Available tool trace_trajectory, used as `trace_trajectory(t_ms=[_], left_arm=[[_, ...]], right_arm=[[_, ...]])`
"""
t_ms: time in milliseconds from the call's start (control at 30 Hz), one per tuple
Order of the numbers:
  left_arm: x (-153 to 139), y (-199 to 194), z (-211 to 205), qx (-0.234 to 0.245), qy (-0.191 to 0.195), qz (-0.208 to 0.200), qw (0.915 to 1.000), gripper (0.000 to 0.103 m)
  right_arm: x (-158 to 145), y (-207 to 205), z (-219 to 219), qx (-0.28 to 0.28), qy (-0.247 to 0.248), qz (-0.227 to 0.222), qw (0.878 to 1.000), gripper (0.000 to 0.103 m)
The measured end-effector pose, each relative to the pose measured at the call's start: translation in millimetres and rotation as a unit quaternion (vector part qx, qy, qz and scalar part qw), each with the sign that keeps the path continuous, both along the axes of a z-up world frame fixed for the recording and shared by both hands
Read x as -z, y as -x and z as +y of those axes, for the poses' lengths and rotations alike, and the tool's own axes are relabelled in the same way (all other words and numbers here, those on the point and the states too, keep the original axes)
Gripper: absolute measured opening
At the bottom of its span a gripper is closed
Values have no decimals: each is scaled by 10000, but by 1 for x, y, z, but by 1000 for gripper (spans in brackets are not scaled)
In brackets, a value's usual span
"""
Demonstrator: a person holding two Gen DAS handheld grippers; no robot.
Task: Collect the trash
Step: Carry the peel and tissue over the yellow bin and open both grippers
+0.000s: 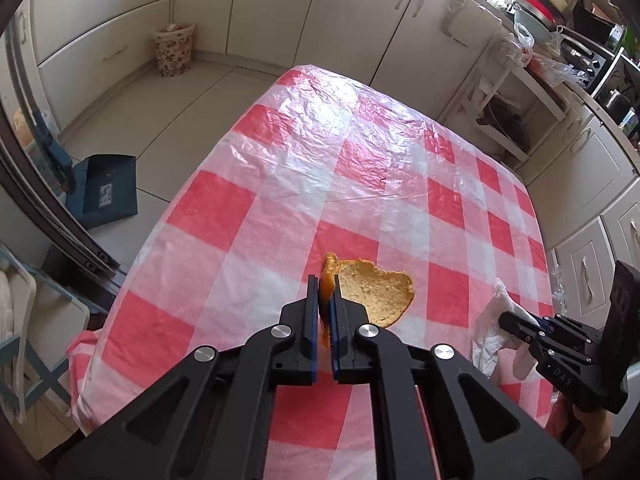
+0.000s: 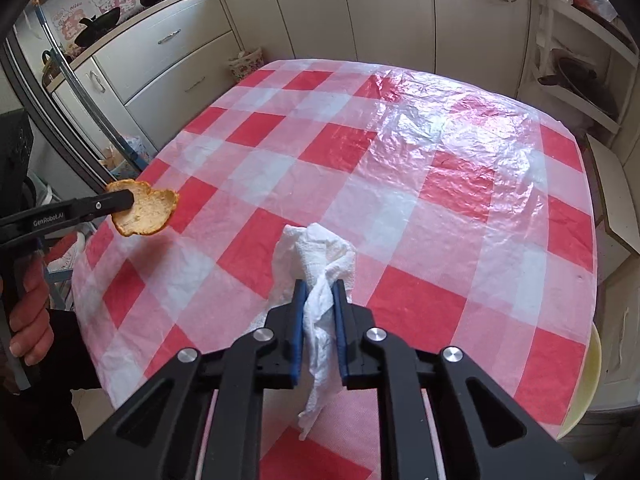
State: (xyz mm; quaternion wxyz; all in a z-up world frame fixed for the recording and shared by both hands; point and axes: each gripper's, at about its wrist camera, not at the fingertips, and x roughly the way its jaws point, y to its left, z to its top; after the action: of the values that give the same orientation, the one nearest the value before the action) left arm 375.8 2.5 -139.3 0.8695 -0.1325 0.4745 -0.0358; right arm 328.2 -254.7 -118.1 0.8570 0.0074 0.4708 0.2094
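Observation:
A piece of orange peel (image 1: pixel 376 292) hangs just above the red-and-white checked tablecloth (image 1: pixel 280 160), with my left gripper (image 1: pixel 325 284) shut on its edge. In the right wrist view the same peel (image 2: pixel 152 212) shows at the left over the table's edge, pinched by the left gripper (image 2: pixel 128 200). My right gripper (image 2: pixel 319 284) is shut on a crumpled white paper towel (image 2: pixel 316 248), which trails down between its blue pads over the cloth (image 2: pixel 400 160). From the left wrist view the towel (image 1: pixel 494 300) and right gripper (image 1: pixel 506 322) sit at the lower right.
A flowered basket (image 1: pixel 174 50) stands on the floor beyond the table's far end, by the cabinets. A blue dustpan (image 1: pixel 106 190) lies on the floor to the left. A white shelf unit (image 1: pixel 512 92) flanks the right side. A person's hand (image 2: pixel 28 304) grips the left handle.

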Motion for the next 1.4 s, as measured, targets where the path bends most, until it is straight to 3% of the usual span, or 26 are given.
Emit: trace_trajectory(t_ms=[533, 1133, 1400], left_arm=[[-14, 61, -19, 343, 118, -152, 9992, 5], [-38, 62, -117, 1074, 282, -333, 9933, 5], [-40, 61, -154, 1293, 103, -436, 9906, 5]], right_arm=[[-17, 49, -16, 126, -312, -193, 9992, 14], [-47, 50, -84, 803, -777, -530, 9923, 14], [-56, 52, -123, 1198, -945, -634, 9863, 14]])
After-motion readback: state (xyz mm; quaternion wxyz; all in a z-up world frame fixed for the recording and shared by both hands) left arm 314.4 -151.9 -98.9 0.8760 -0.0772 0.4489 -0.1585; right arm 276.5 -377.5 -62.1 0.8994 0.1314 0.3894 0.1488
